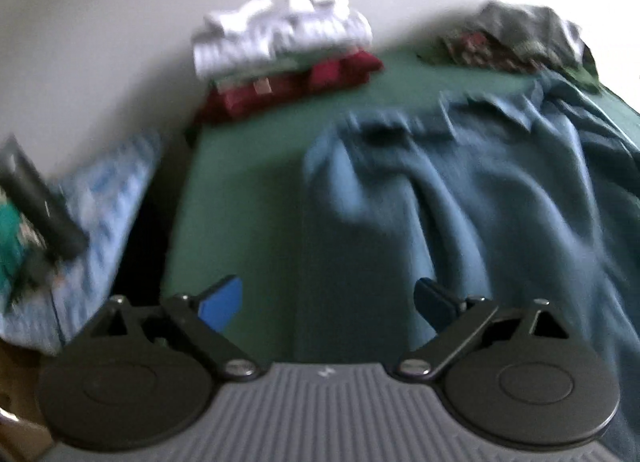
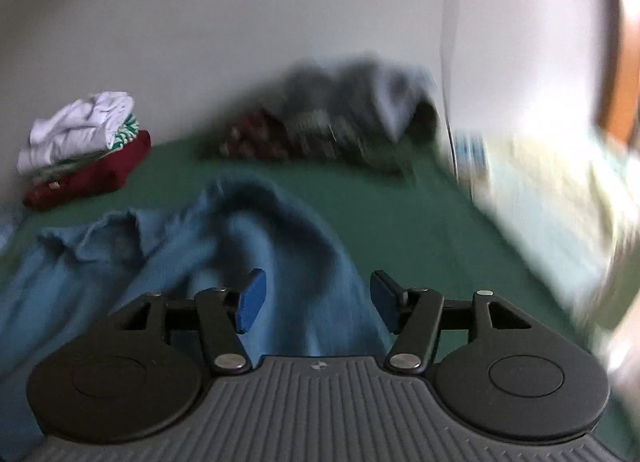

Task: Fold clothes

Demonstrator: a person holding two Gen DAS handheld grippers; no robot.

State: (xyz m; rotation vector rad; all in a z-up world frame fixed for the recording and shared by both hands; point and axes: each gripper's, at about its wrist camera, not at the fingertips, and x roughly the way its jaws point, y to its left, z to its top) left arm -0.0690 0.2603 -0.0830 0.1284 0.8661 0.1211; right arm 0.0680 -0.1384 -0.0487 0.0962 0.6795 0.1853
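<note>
A rumpled blue garment (image 1: 460, 202) lies spread on the green bed sheet (image 1: 248, 166); the right wrist view shows the same blue garment (image 2: 248, 238) bunched in folds. My left gripper (image 1: 328, 302) hovers open over the garment's left edge, with nothing between its blue pads (image 1: 222, 302). My right gripper (image 2: 318, 302) is open above the blue cloth, and its pads (image 2: 252, 302) do not press on it. A folded stack (image 1: 280, 54), white on top of red, sits at the back by the wall. Both views are blurred.
A heap of unfolded dark and patterned clothes (image 1: 520, 38) lies at the back right of the bed. A light blue patterned cloth (image 1: 104, 198) and a dark object (image 1: 40, 206) lie off the bed's left side. Pale bedding (image 2: 560, 214) rises on the right.
</note>
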